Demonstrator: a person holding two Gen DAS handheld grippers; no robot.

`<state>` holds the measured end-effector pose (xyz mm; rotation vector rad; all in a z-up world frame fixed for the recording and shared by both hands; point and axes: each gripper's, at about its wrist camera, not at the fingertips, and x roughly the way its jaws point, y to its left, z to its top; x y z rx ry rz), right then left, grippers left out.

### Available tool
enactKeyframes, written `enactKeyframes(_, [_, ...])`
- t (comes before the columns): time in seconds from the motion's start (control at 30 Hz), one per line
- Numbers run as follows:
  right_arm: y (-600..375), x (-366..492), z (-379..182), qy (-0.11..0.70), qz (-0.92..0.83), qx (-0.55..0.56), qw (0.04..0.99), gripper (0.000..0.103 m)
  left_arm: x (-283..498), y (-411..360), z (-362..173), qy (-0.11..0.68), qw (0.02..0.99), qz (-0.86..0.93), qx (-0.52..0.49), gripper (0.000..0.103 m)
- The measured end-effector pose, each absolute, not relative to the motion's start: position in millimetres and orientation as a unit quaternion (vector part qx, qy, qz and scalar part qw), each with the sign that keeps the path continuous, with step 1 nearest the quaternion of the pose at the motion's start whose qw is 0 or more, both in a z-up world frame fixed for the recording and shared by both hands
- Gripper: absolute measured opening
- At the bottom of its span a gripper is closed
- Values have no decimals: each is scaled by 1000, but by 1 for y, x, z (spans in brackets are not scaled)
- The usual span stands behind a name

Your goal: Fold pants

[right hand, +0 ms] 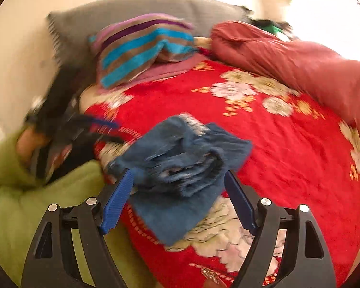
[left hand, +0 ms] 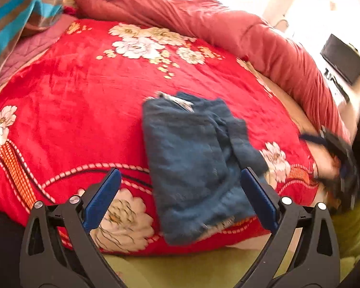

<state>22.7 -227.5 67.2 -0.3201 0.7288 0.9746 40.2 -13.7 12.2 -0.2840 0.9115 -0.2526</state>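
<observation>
The blue pants lie folded into a compact bundle on the red floral blanket near the bed's front edge. My left gripper is open, its blue pads either side of the bundle's near end, holding nothing. In the right wrist view the pants lie bunched with layered folds facing me. My right gripper is open around them, not gripping. The right gripper shows blurred at the left wrist view's right edge; the left gripper shows blurred at the left of the right wrist view.
A rolled red quilt runs along the bed's far side. A striped pillow and a grey cushion sit at the head. A green cover lies at the bed's near edge. A dark box sits beyond the bed.
</observation>
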Motion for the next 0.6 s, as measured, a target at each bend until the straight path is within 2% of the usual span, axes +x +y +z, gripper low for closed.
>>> enactKeyframes(0.03, [-222,17,65,342,467,-159,800,77,47,-12,13,441,877,-128,-139,68])
enactKeyframes(0.1, [-203,5,56,343,491,-186,779,77,58,-14,14,446,872,-143,-140,51])
enactKeyframes(0.13, [-193,-1,52,340,499,-200,771,77,65,-18,14,448,870,-153,-136,47])
enactKeyframes(0.23, [-168,-10,45,329,515,-229,758,75,81,-33,9,457,865,-170,-117,45])
enactKeyframes(0.3, [-151,-13,40,321,524,-251,748,61,93,-39,1,468,862,-167,-103,45])
enactKeyframes(0.4, [-130,-19,32,297,533,-299,734,53,109,-34,-20,490,854,-146,-97,45])
enactKeyframes(0.6, [-96,-8,4,267,508,-380,726,52,115,-22,-31,497,849,-141,-115,45])
